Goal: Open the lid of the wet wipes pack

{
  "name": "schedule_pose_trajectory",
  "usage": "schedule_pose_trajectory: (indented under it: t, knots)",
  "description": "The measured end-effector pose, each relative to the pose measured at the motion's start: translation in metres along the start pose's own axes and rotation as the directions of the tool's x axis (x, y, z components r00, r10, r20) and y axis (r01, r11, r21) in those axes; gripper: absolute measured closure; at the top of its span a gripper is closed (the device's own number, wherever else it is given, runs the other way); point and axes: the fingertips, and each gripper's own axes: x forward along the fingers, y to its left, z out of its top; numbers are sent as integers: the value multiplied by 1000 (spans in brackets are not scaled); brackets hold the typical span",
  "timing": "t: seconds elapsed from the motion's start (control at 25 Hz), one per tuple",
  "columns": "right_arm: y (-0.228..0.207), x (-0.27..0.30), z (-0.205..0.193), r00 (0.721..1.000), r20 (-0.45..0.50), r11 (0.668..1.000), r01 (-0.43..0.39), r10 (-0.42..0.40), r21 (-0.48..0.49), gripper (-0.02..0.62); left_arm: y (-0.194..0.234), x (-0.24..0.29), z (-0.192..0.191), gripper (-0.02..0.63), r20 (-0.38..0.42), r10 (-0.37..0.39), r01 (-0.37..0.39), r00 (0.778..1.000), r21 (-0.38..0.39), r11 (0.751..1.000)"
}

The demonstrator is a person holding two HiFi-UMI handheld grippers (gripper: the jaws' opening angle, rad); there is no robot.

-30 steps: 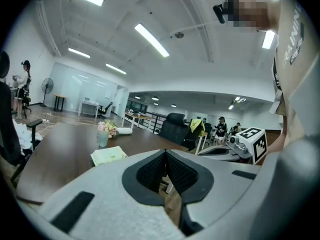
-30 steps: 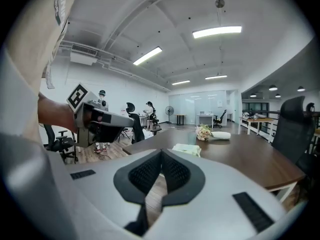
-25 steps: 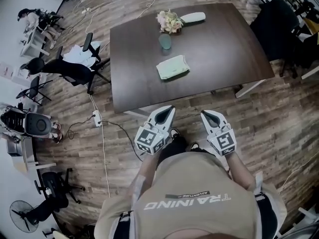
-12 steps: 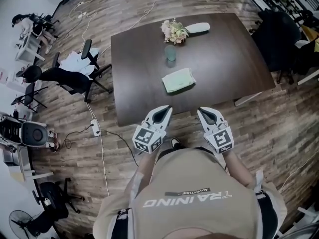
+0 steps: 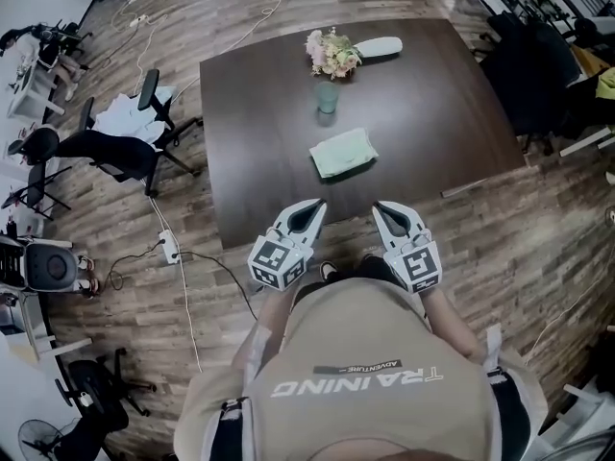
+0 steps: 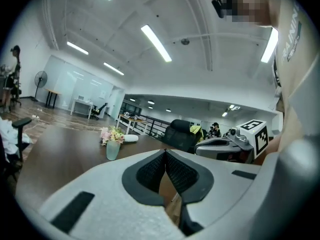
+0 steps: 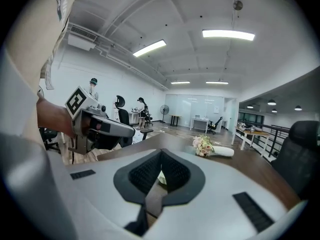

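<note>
The pale green wet wipes pack (image 5: 343, 153) lies flat near the middle of the dark brown table (image 5: 250, 142), lid down. My left gripper (image 5: 316, 205) and right gripper (image 5: 379, 206) hover side by side at the table's near edge, well short of the pack. Both are shut with nothing between their pads. In the left gripper view the left gripper (image 6: 165, 153) has its tips meeting, and the right gripper's marker cube (image 6: 255, 134) shows beside it. From the right gripper (image 7: 160, 153) a sliver of the pack (image 7: 160, 178) shows behind its tips.
A green cup (image 5: 328, 96), a flower bunch (image 5: 330, 53) and a white oblong object (image 5: 380, 46) stand at the table's far side. Office chairs (image 5: 106, 147) stand left, a dark chair (image 5: 524, 65) right. A cable and power strip (image 5: 168, 253) lie on the wood floor.
Both grippers have moved forward from over the floor up to the table's near edge. The pack and the other table items have not moved.
</note>
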Motion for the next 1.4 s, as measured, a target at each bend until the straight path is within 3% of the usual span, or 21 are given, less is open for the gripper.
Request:
schedule_pose_trajectory:
  t: [0.2,0.36,0.48,0.64,0.84,1.12,1.4]
  knots:
    - [-3,1,2,1000,-29,1000,3,-4,-31,581,0,12,6,597,25,-22,22,999,7,1000]
    - [-2,8,-14,996,-85,1000,-29,29,-5,581,5,18,8,597,51,-26,29,998,-57,998]
    - [1,23,-17,994,-91,998,-66,65,2,581,17,17,5,597,58,-1,7,998,-111,994]
    - [0,53,-8,991,-66,993,-117,117,-3,581,36,18,1,597,29,39,-35,999,-125,991]
    - [-24,88,2,990,-35,989,-140,139,-42,581,60,40,10,597,-12,54,-55,998,-86,995]
    - [-84,115,-8,994,-21,993,-110,111,52,581,72,94,32,597,-69,35,-37,997,-31,999]
    - [-128,153,-16,989,-18,988,-146,147,53,580,86,137,40,597,-121,40,-42,992,-9,999]
